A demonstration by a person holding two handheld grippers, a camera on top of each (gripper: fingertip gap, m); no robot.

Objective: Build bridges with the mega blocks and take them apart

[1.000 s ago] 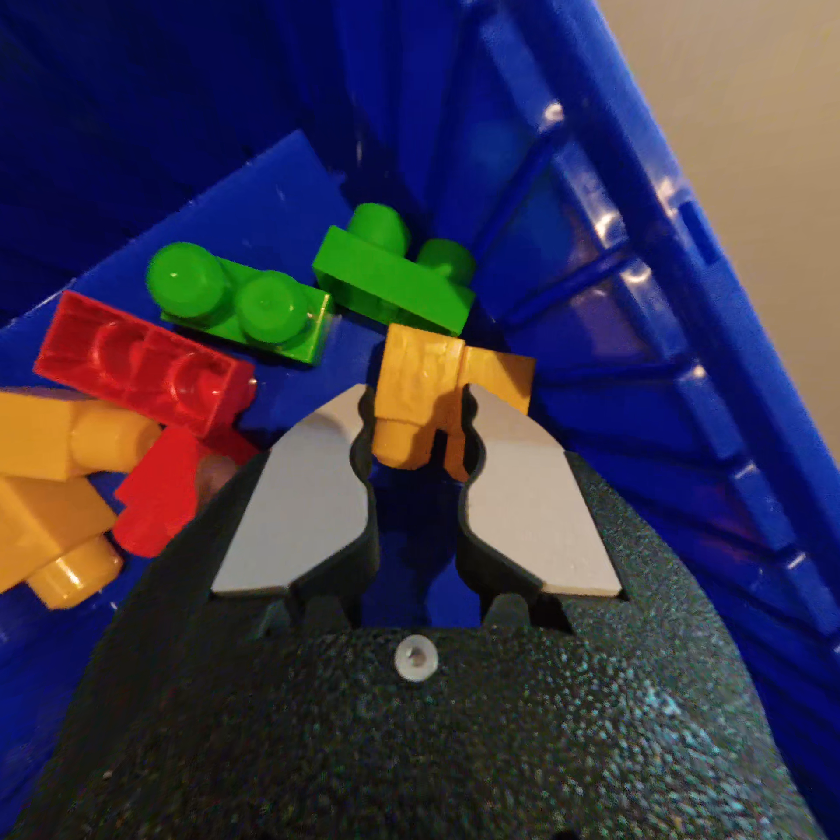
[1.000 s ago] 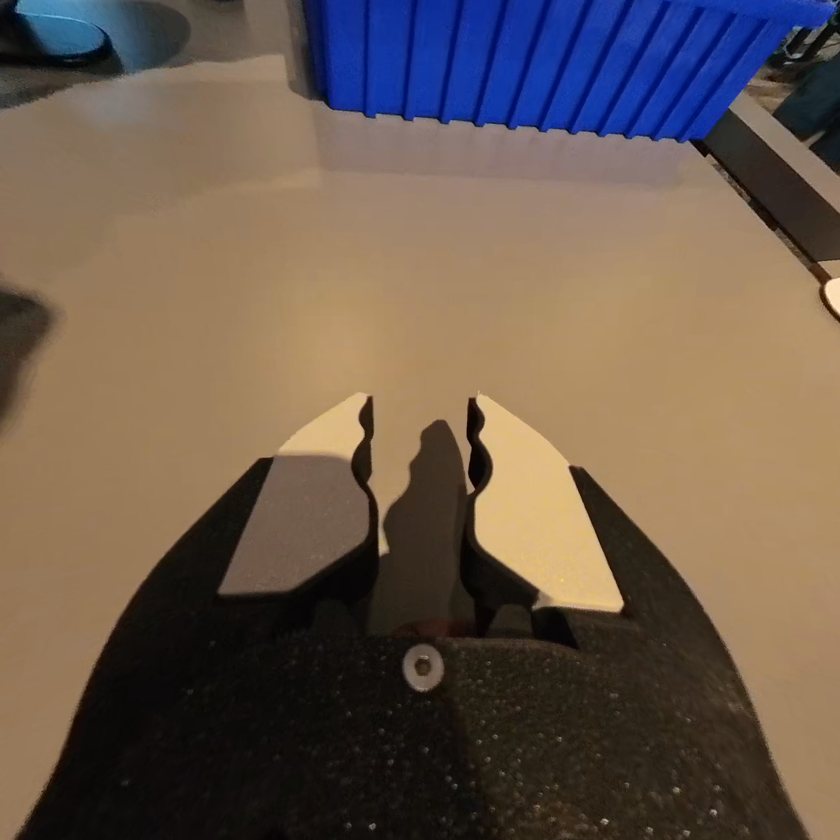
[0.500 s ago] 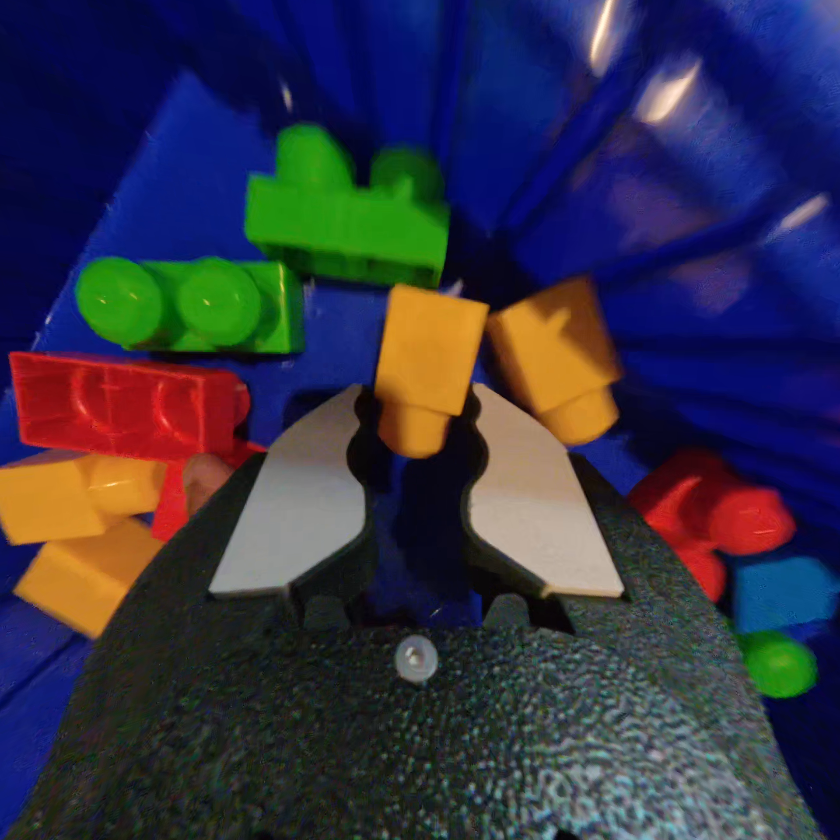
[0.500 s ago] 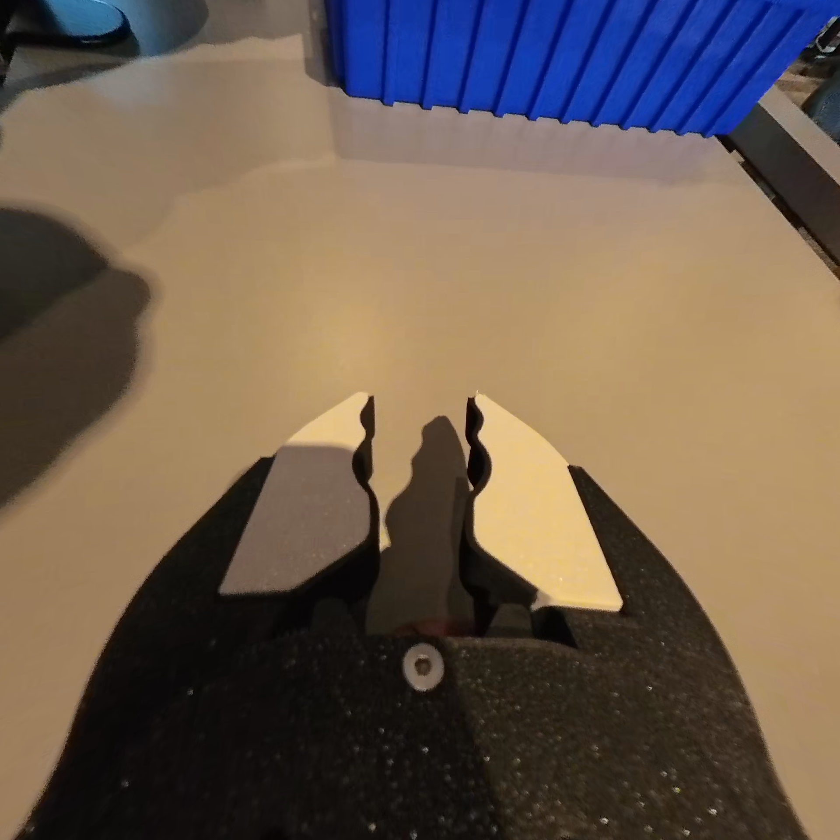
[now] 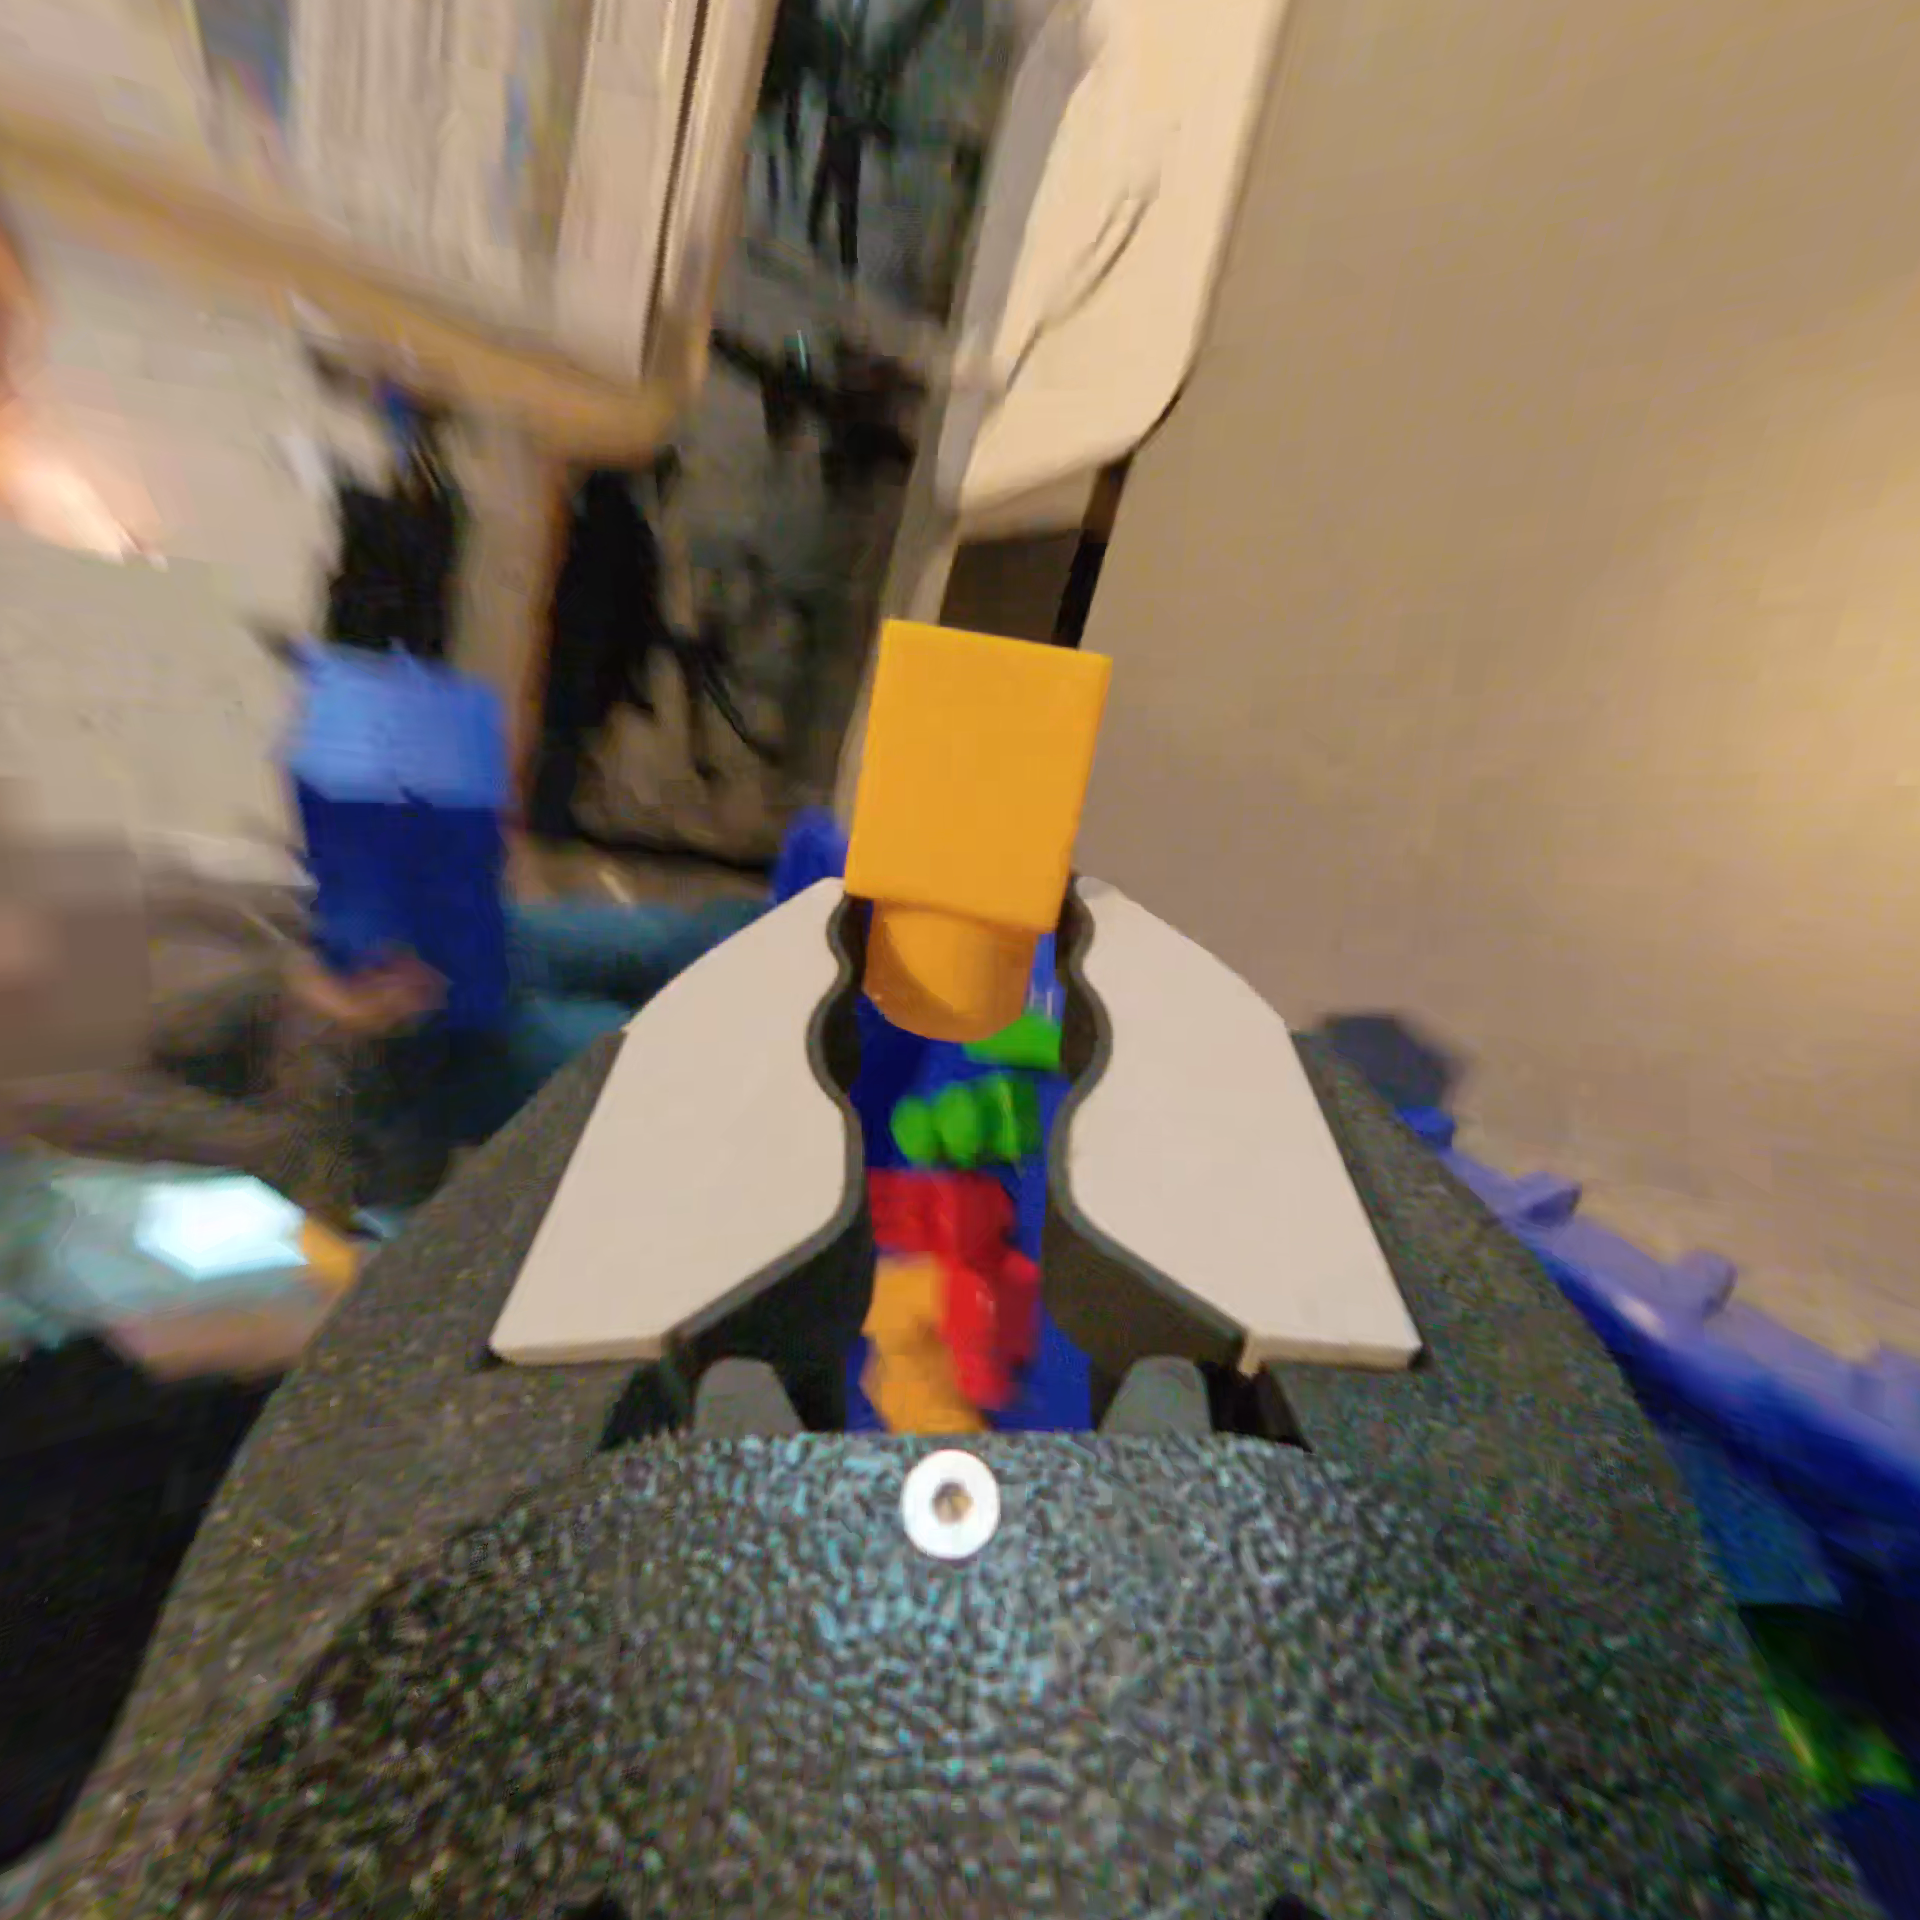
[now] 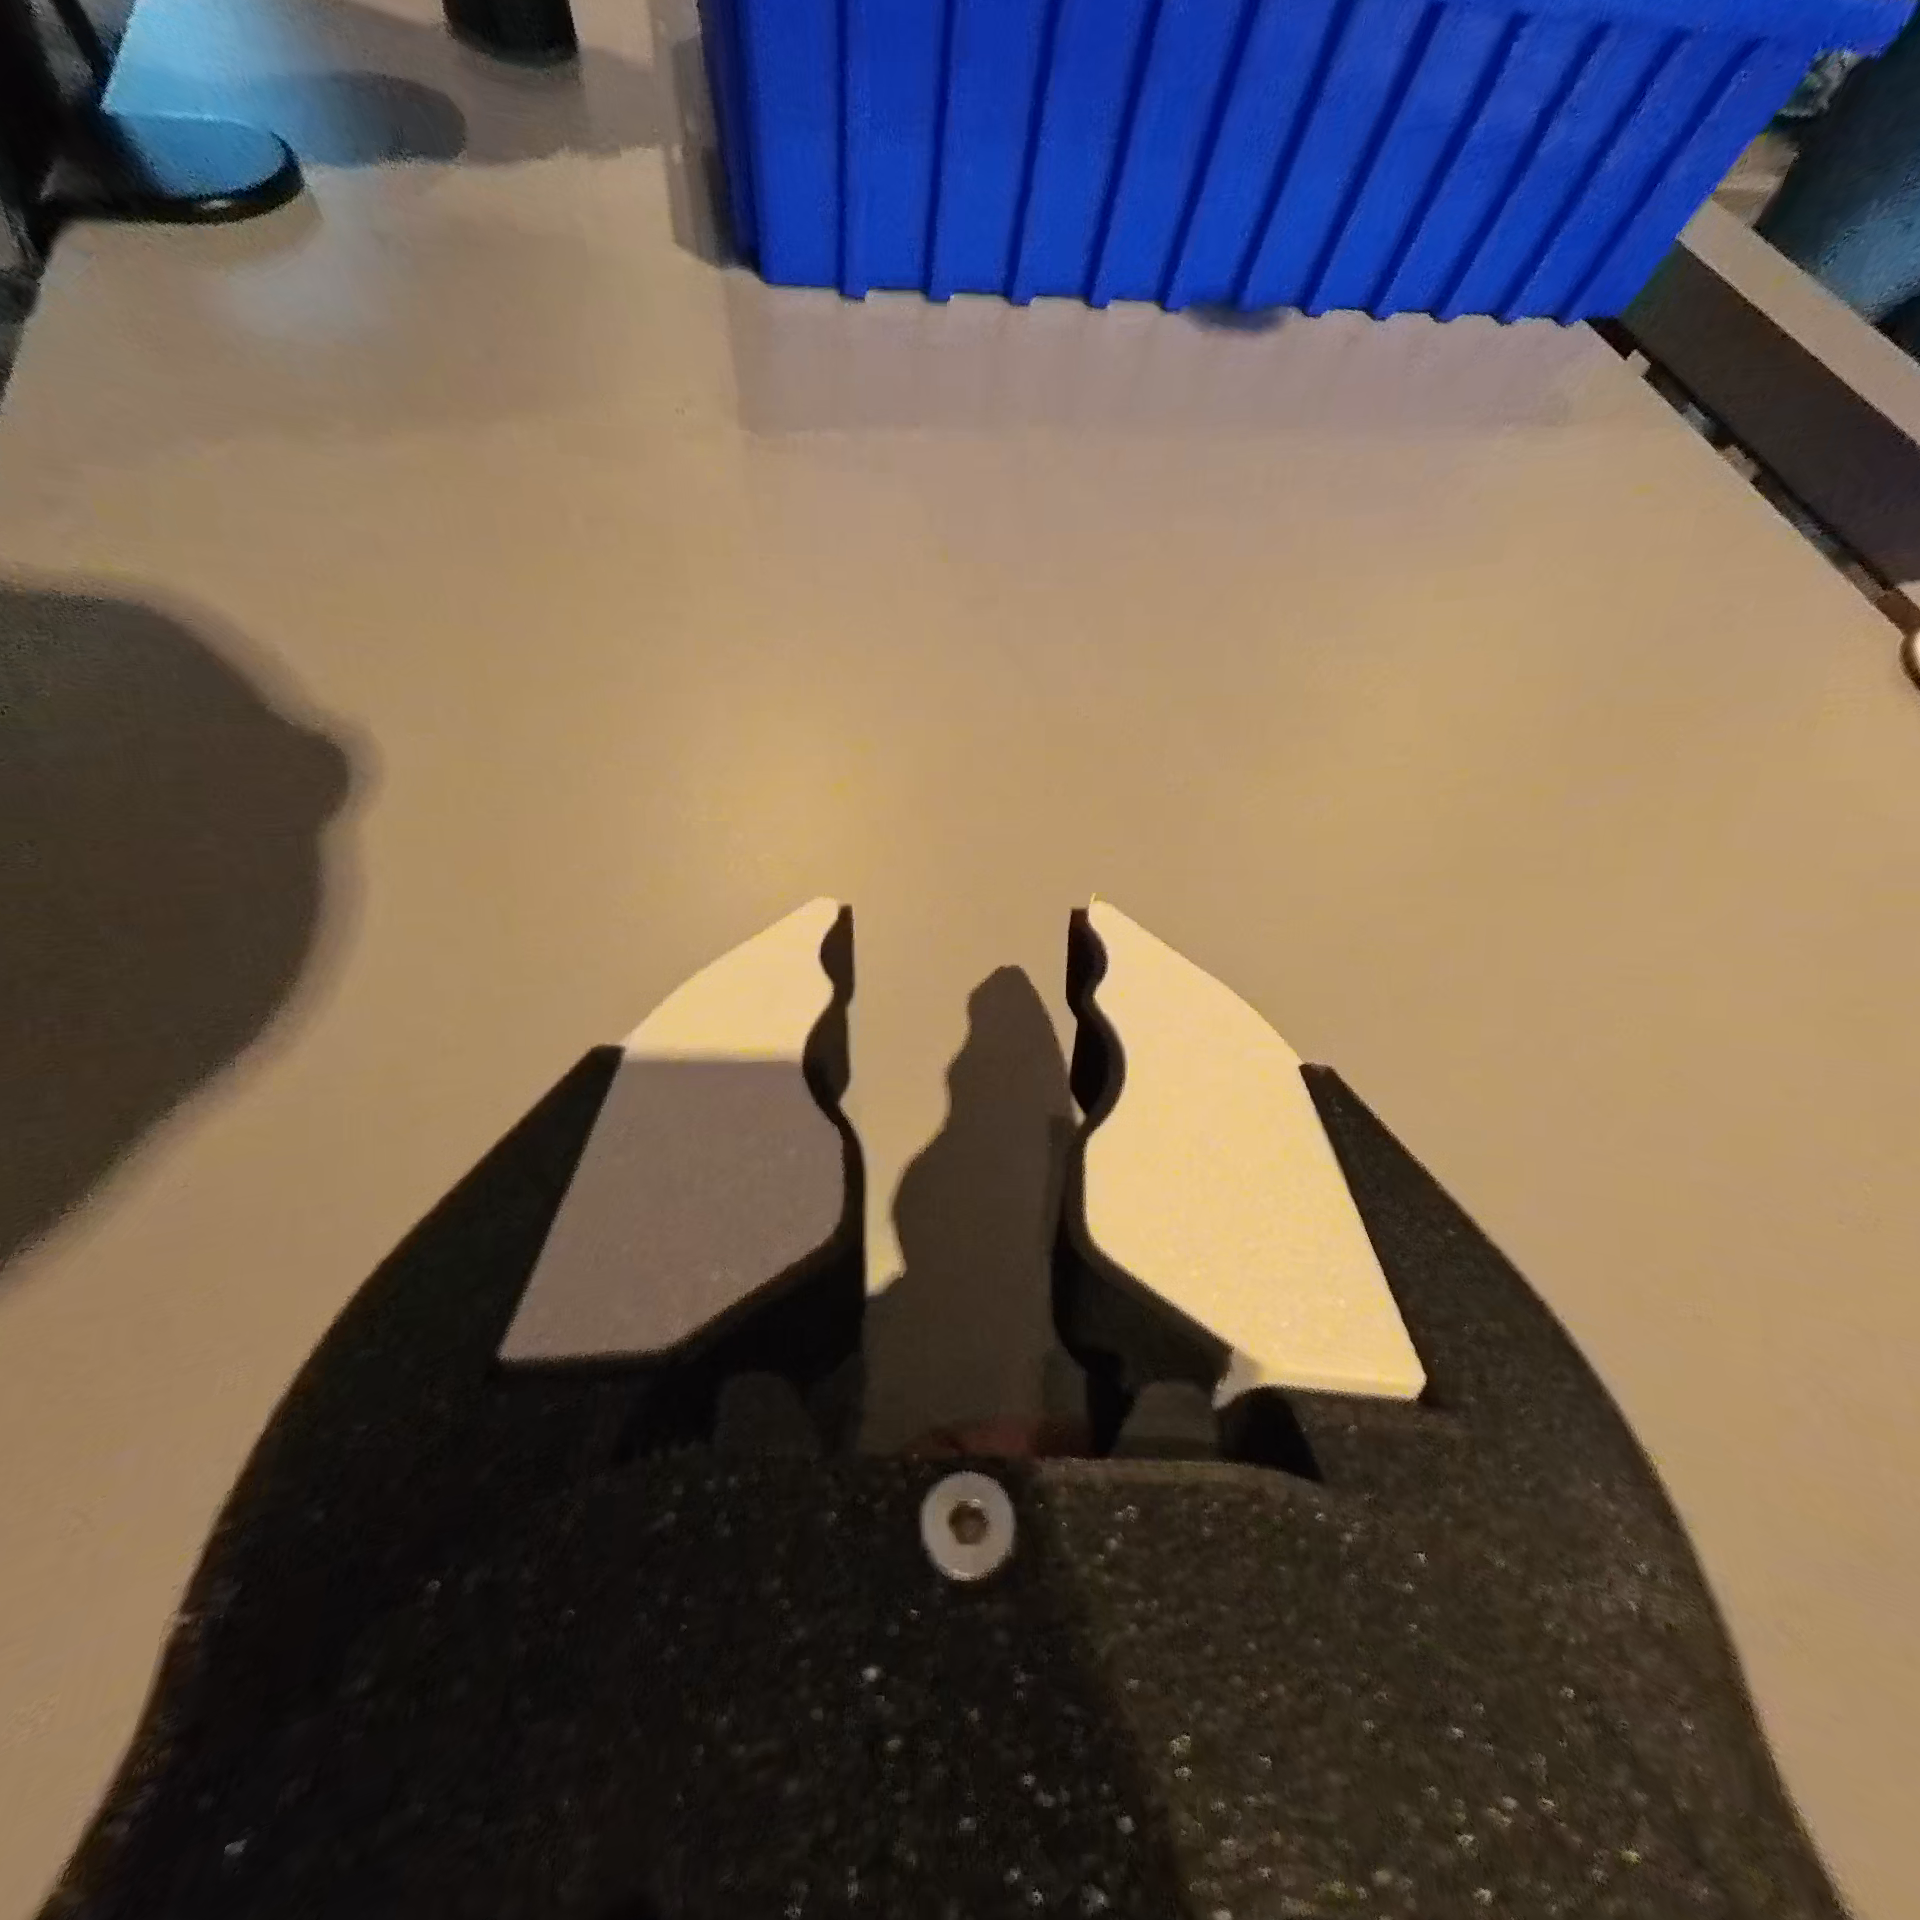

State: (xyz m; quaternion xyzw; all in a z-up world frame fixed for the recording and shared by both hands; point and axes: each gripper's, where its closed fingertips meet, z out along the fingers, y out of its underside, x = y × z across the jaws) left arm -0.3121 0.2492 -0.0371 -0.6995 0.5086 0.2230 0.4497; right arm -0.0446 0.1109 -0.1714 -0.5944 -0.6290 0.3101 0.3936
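the left gripper (image 5: 956,904) points out level over the open blue plastic bin (image 5: 1621,1340), its two pale grey fingers (image 5: 717,1132) clamped on the round stud of a single orange plastic mega block (image 5: 977,769), whose square body stands past the fingertips. down through the gap between the fingers, loose green blocks (image 5: 966,1122), red blocks (image 5: 956,1247) and another orange block (image 5: 904,1340) lie inside the bin, all smeared by motion blur. beyond, the room is a blur too: a second blue crate shape (image 5: 400,821) to the left and a plain beige wall (image 5: 1558,520) to the right.

the right gripper (image 6: 961,914) tilts down toward the smooth beige tabletop (image 6: 1039,623), fingers parted with only bare table and their own shadow between them, gripping nothing. only this view shows the bin from outside: its ribbed blue wall (image 6: 1195,156) stands at the far edge of the table, well apart from the fingertips. a dark round base (image 6: 187,171) sits at far left, and a broad soft shadow (image 6: 135,883) falls on the table's left side. no blocks show in this view.
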